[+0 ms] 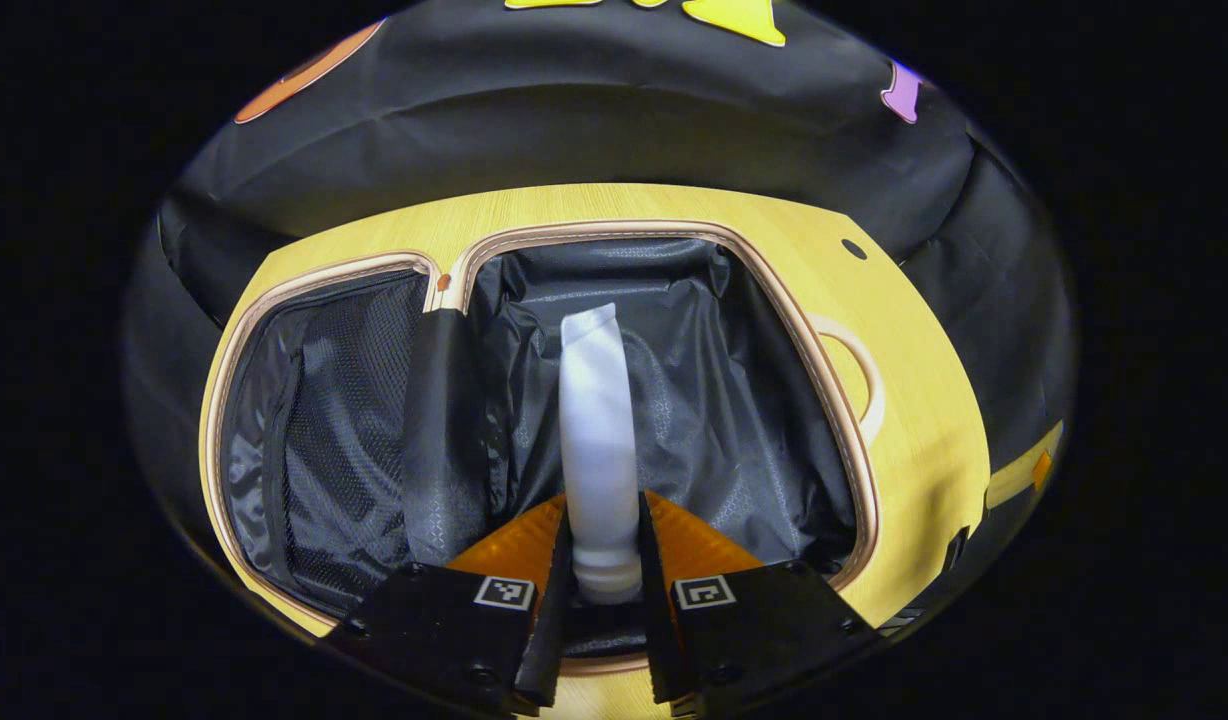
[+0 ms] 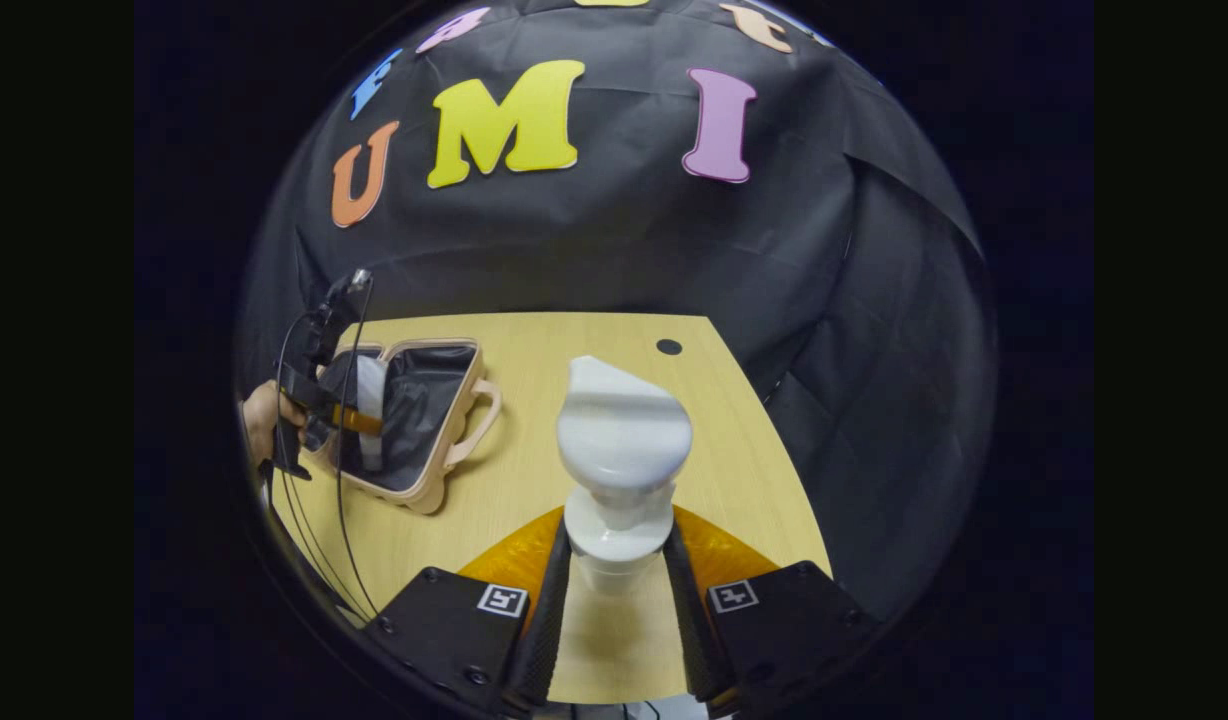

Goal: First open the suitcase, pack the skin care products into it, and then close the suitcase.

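The suitcase lies open on the wooden table, with a beige rim and black lining. My left gripper is shut on a white tube, holding it by the cap end over the suitcase's right compartment. My right gripper is shut on a white pump bottle, upright above the table, well to the right of the suitcase. From the right gripper view, the left gripper and the white tube show over the open case, held by a hand.
The left half of the suitcase has a black mesh pocket. The table has a small dark hole near its far edge. Black cloth wall stands behind the table. Cables trail from the left gripper.
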The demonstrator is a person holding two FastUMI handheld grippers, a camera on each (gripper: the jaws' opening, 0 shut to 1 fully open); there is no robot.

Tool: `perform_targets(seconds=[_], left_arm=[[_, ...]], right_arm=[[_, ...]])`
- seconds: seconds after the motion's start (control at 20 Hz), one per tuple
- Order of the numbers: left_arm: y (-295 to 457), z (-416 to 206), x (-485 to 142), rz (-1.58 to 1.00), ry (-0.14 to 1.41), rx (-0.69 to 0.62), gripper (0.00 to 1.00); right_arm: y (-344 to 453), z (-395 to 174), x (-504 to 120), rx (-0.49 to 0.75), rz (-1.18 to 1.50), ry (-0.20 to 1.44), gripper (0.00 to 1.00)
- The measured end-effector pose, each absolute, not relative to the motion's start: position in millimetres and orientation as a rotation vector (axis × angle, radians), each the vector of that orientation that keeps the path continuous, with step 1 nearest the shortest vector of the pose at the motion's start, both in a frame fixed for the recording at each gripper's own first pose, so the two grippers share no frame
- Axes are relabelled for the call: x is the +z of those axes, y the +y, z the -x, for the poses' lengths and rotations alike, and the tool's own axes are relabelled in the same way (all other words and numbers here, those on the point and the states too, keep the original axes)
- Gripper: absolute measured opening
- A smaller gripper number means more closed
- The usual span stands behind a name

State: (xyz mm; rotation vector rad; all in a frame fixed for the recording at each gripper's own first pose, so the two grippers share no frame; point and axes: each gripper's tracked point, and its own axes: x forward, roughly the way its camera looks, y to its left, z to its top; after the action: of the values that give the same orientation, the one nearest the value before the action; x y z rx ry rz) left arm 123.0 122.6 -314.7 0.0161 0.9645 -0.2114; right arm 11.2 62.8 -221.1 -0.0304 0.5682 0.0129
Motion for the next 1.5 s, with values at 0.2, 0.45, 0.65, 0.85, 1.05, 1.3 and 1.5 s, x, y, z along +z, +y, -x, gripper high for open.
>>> perform_targets(seconds=[0.2,0.45,0.65,0.85,1.05,1.3,1.5], left_arm=[[128.1,-117.6,-333.2,0.022,1.019,-0.173,0.37],[133.3,-111.4,-340.3,0.071,1.027,-0.137,0.37],[129.8,-110.4,-335.0,0.092,0.99,-0.116,0.43],[124.4,-106.0,-310.8,0.139,0.911,-0.111,0.7],[132.5,-84.4,-265.1,0.162,0.774,-0.142,0.88],[171.7,-44.5,-179.1,0.014,0.472,-0.145,0.9],[184.5,-25.3,-107.1,-0.105,0.225,-0.103,0.92]], right_arm=[[67.4,-7.5,-216.3,0.025,0.055,0.568,0.48],[89.8,-6.1,-212.4,0.07,0.078,0.57,0.48],[131.1,-26.7,-195.1,0.153,0.099,0.552,0.46],[179.3,-63.5,-155.4,0.24,0.114,0.487,0.48],[229.4,-96.2,-139.7,0.303,0.035,0.487,0.48],[299.2,-112.9,-161.8,0.372,-0.003,0.553,0.48],[348.0,-112.4,-202.7,0.402,-0.021,0.634,0.46]])
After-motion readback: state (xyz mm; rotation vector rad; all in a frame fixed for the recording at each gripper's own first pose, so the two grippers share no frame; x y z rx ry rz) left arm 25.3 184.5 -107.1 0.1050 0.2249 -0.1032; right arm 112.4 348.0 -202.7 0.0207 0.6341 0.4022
